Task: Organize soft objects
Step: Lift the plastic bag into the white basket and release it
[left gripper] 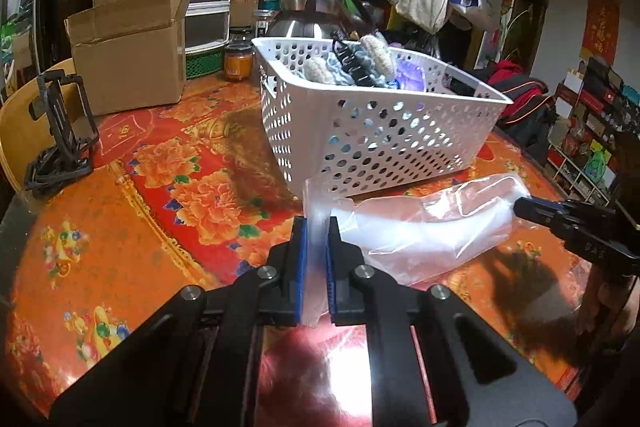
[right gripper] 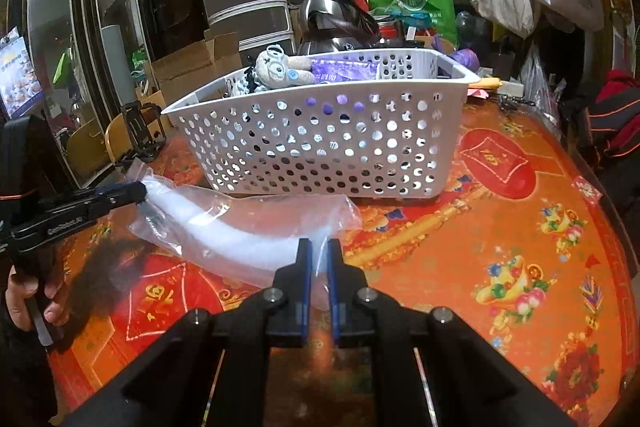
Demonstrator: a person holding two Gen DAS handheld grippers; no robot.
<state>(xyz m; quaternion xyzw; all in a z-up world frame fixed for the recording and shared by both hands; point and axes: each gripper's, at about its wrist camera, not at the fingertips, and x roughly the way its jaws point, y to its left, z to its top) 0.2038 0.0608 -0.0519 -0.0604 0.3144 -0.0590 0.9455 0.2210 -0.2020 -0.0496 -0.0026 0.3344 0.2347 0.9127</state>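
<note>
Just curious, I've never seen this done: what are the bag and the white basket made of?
The bag, pinched by the left claw and right claw, looks like thin clear plastic film: see-through, glossy, crinkled. The basket looks like stiff moulded white plastic: smooth walls with rows of round holes.

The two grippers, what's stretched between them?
A clear plastic bag, held at each end by the left gripper and the right gripper, in front of the white basket. Both wrist views show it.
</note>
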